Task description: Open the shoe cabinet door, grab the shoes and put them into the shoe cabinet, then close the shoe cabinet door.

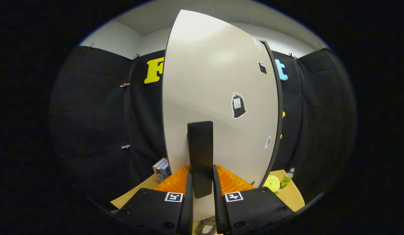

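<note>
Cabinet door [218,98], pale with stickers, stands upright directly ahead of the gripper [202,182]; its dark vertical handle [200,153] sits between the two fingers, which are clenched on it from both sides. Beside the door's left edge, boxes [161,169] stand on the floor [133,194]. Past its right edge lie a yellow plush toy [271,183] and a green bottle [286,179].
</note>
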`<state>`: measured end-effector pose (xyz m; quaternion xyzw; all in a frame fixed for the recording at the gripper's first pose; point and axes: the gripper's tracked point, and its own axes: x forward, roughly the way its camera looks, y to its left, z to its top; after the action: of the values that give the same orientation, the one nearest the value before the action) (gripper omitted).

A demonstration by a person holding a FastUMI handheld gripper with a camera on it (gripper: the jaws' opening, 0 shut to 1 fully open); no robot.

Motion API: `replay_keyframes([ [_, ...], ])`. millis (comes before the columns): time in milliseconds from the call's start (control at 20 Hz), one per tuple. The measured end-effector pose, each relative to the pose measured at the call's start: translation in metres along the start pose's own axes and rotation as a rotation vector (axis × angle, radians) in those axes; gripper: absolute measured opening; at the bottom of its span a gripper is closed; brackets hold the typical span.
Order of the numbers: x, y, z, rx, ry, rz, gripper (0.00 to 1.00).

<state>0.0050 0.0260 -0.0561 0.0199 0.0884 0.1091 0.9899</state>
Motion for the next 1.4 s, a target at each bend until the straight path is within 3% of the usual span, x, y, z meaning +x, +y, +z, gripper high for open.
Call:
replay_keyframes([
  [400, -0.048, -0.055, 0.001, 0.03, -0.002, 0.036, 0.31],
  [850, -0.074, -0.112, 0.003, -0.002, -0.005, -0.04, 0.31],
  [950, -0.079, -0.127, 0.004, 0.002, -0.012, -0.088, 0.31],
  [1100, -0.084, -0.146, 0.005, 0.019, -0.025, -0.127, 0.22],
  [1400, -0.096, -0.183, 0.005, 0.034, -0.037, -0.197, 0.22],
])
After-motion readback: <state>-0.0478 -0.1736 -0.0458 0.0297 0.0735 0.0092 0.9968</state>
